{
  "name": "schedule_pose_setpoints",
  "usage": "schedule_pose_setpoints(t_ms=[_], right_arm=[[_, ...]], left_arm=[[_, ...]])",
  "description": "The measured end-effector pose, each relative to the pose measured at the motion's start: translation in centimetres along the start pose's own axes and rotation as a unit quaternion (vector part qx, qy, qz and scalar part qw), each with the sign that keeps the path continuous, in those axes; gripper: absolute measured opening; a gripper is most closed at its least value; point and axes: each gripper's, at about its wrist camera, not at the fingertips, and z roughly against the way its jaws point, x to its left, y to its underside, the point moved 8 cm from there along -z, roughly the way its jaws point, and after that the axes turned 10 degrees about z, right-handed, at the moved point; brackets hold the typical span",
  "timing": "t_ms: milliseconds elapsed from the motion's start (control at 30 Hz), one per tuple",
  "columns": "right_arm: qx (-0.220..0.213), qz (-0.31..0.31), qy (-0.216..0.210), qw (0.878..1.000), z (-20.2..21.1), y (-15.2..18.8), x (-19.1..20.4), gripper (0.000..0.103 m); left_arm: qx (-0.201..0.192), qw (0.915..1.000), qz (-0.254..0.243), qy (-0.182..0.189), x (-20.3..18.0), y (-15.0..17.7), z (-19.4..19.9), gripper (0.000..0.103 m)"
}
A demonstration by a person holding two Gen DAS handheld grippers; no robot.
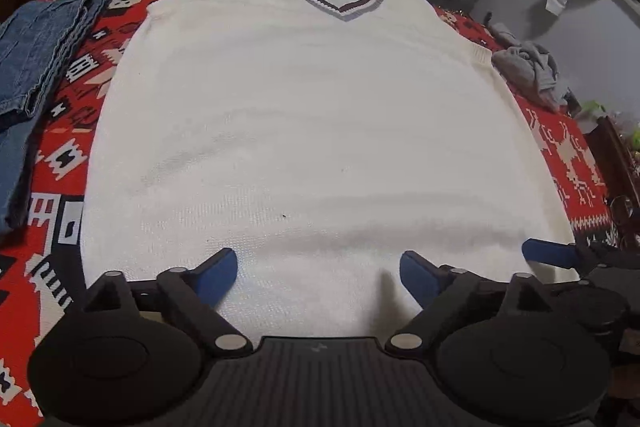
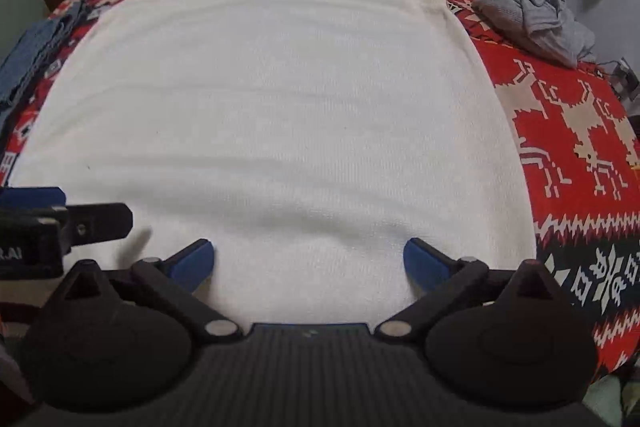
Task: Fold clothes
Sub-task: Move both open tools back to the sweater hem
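Blue-padded fingers (image 1: 222, 273) of the left gripper (image 1: 318, 273) stand spread wide over the near hem of a white knit vest (image 1: 304, 131), holding nothing; whether they touch the knit cannot be told. The right gripper (image 2: 310, 263) sits just beside it, its fingers (image 2: 424, 261) equally wide and empty over the same hem. Each one's blue tip shows at the edge of the other's view.

Outward from the fingers, the vest lies flat and face up on a red patterned cloth (image 2: 560, 131) covering the tabletop, its body stretching away to a V-neck collar (image 1: 340, 5) with maroon and grey trim at the far end. Folded jeans (image 1: 40, 59) lie to the left of it, a crumpled grey garment (image 2: 532, 19) to the far right, both apart from the vest.

The likely risk is in the pinch: closing on the hem could catch only the top layer, so the vest would open as it lifts. A bite too deep could also snag the red cloth beneath and drag it along. Uneven lifting by the two would skew the fold.
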Motion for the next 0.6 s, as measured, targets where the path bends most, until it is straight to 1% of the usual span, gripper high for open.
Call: schedule_pose_setpoints(t_ms=[100, 167, 233, 333, 433, 533, 600], right_arm=[[0.000, 0.004, -0.003, 1.000, 0.1, -0.1, 0.0, 0.103], [0.005, 0.007, -0.003, 1.000, 0.1, -0.2, 0.1, 0.103], [0.007, 0.010, -0.005, 1.000, 0.0, -0.3, 0.1, 0.103], [0.009, 0.011, -0.006, 1.000, 0.0, -0.3, 0.1, 0.103], [0.011, 0.015, -0.004, 1.000, -0.1, -0.4, 0.2, 0.103], [0.012, 0.017, -0.005, 1.000, -0.1, -0.5, 0.2, 0.103], [0.012, 0.018, -0.005, 1.000, -0.2, -0.5, 0.2, 0.103]], left_arm=[[0.001, 0.9999, -0.004, -0.014, -0.3, 0.1, -0.1, 0.094], [0.007, 0.9996, 0.001, -0.026, -0.2, 0.1, -0.3, 0.100], [0.012, 0.9993, 0.007, -0.035, -0.1, 0.1, -0.5, 0.102], [0.024, 0.9984, 0.011, -0.051, 0.0, 0.0, -0.7, 0.103], [0.042, 0.9957, 0.000, -0.082, 0.0, -0.3, -1.2, 0.103], [0.053, 0.9944, 0.000, -0.092, -0.1, -0.3, -1.4, 0.103], [0.068, 0.9929, -0.004, -0.097, -0.1, -0.5, -1.6, 0.103]])
